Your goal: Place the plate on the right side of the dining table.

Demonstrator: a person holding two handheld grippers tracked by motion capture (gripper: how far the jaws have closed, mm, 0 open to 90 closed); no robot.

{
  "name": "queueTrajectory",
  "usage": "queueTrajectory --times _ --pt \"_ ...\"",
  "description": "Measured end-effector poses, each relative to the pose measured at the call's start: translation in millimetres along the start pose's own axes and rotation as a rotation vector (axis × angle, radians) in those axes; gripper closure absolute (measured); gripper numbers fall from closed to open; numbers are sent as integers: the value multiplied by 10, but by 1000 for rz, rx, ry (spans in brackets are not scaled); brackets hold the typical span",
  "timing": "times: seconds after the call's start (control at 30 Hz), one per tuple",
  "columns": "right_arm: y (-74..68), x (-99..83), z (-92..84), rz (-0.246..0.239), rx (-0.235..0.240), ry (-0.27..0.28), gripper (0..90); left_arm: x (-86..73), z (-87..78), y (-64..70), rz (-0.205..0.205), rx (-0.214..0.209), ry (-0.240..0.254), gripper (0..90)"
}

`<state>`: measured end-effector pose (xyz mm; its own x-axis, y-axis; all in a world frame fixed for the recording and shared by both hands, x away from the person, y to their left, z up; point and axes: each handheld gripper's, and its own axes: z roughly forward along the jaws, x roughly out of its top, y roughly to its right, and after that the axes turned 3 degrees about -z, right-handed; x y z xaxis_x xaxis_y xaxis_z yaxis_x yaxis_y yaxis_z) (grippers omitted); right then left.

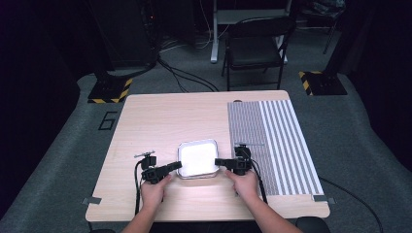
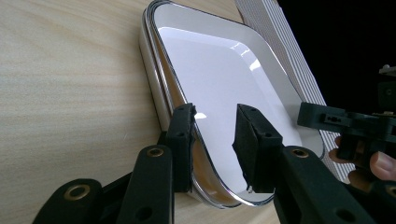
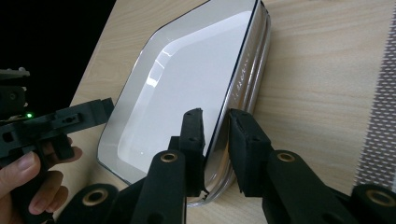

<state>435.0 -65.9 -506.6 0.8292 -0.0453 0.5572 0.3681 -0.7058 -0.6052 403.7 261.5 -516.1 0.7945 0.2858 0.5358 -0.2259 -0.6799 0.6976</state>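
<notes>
Presently a stack of white trays [image 1: 197,158] sits near the counter's [image 1: 160,121] front edge, the left tool [image 1: 176,166] and right tool [image 1: 219,161] each pinching an opposite rim.

1. wooden table [image 1: 160,121], light grain.
2. striped mat [image 1: 277,141] covers the table's right side.
3. black folding chair [image 1: 255,46] beyond the far edge.
4. grey carpet floor [image 1: 63,145], cables [image 1: 182,77] trailing across.
</notes>
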Motion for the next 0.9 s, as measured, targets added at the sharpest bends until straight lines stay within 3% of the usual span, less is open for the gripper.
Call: queueTrajectory --times 0.5,0.9 --pt "16 -6 -9 26 8 -5 793 1 -44 9 1 -14 19 673" --pt "-43 -49 2 30 30 -8 797 -42 -148 11 28 8 26 681"
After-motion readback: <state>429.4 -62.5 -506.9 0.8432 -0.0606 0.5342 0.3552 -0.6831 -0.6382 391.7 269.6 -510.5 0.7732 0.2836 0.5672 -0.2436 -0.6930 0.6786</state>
